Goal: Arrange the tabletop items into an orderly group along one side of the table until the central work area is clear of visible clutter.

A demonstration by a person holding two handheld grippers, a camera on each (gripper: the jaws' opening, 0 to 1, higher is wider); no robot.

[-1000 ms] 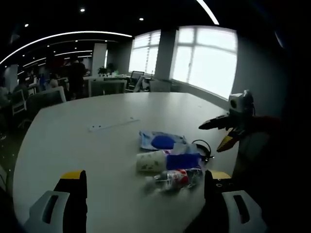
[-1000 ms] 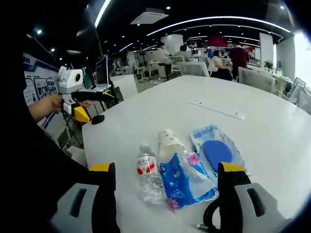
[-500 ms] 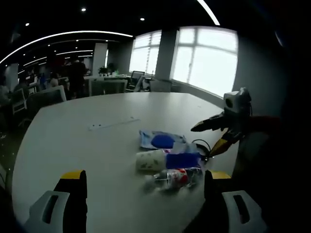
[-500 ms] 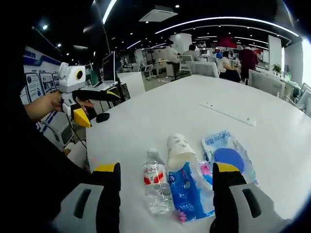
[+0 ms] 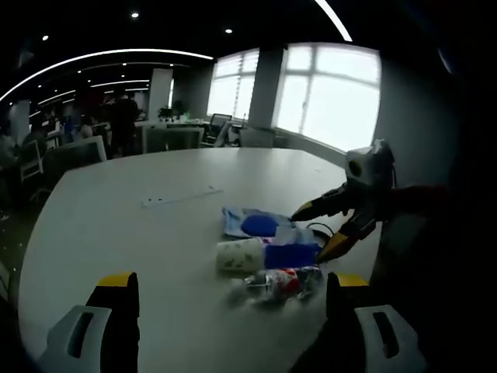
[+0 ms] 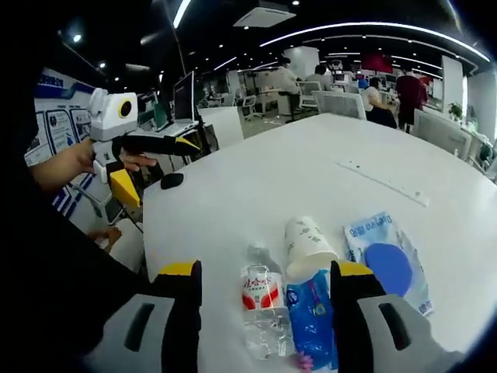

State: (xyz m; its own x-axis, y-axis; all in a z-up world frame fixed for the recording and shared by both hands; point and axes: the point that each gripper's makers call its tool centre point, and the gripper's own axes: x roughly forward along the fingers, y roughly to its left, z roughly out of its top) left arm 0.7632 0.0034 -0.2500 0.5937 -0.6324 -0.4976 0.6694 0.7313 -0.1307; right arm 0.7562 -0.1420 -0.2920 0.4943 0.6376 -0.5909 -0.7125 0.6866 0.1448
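Jaws open, paper cup (image 6: 307, 245) lying sideways

White table (image 5: 116, 233); bottle (image 6: 262, 305), cup (image 6: 307, 247), packets (image 6: 386, 256)

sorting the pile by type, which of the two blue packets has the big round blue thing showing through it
The clear packet at the far end of the row from the water bottle; the solid blue packet beside the paper cup shows no disc.

Opposed low views over table (image 5: 116, 225)
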